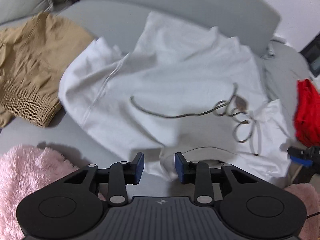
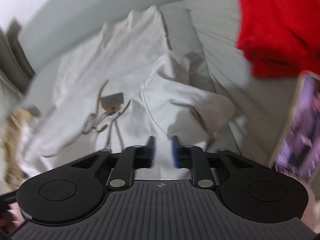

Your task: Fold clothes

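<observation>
Left gripper (image 1: 159, 168) part-open over the white shirt (image 1: 160, 84) hem, nothing pinched; right gripper (image 2: 162, 152) likewise. Soft, light cloth, best taken by its edge.

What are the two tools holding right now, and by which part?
Nothing is held. The left tool stands open over the near edge of the white shirt; the right tool is open above it too, pads clear of the cloth.

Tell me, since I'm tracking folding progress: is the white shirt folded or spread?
Partly folded: the white shirt lies rumpled on the sofa, one edge doubled over the front, no neat stack yet.
</observation>
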Demonstrator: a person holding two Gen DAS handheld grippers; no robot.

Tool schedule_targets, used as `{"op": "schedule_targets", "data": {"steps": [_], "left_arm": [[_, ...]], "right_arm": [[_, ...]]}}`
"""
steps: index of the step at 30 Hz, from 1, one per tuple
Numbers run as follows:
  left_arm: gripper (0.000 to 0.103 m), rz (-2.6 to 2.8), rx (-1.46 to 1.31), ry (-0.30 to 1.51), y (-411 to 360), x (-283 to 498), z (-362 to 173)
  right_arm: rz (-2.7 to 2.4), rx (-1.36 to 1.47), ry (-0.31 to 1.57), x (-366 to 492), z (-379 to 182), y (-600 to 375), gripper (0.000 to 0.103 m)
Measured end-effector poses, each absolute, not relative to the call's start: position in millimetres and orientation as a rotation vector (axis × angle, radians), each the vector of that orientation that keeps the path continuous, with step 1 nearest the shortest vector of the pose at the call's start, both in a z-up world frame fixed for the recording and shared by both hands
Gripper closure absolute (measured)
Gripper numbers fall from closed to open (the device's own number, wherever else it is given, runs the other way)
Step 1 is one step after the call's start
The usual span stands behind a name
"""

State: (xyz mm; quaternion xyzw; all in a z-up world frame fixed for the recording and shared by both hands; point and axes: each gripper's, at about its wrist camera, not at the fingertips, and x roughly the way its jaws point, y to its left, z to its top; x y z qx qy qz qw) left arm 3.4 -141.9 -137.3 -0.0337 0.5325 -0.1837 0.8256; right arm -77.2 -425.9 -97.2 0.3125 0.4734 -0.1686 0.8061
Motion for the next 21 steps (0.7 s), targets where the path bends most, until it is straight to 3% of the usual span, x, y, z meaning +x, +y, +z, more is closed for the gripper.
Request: {"op": "schedule_targets", "data": {"steps": [7, 12, 13, 14, 21], "left_arm": [[0.067, -0.466, -0.028, 1.110, -166, -5, -130], [0.067, -0.426, -0.045, 1.145, -156, -6, -134], [0.066, -0.418, -0.047, 1.152, -152, -6, -134], [0.066, -0.410, -0.049, 1.158, -148, -6, -134], [0.067, -0.332, -0.066, 1.242, -126, -10, -137]], "right_arm": [[-0.447, 0.980, 0.935, -127, -125, -433, 0.056], [-0.394, 1.080, 0.909, -117, -155, -433, 0.056], [-0.381, 1.084, 0.913, -114, -160, -431, 0.070], [-0.370, 1.066, 0.918, -112, -159, -428, 0.103], [-0.464, 1.005, 0.942, -133, -134, -443, 0.102]]}}
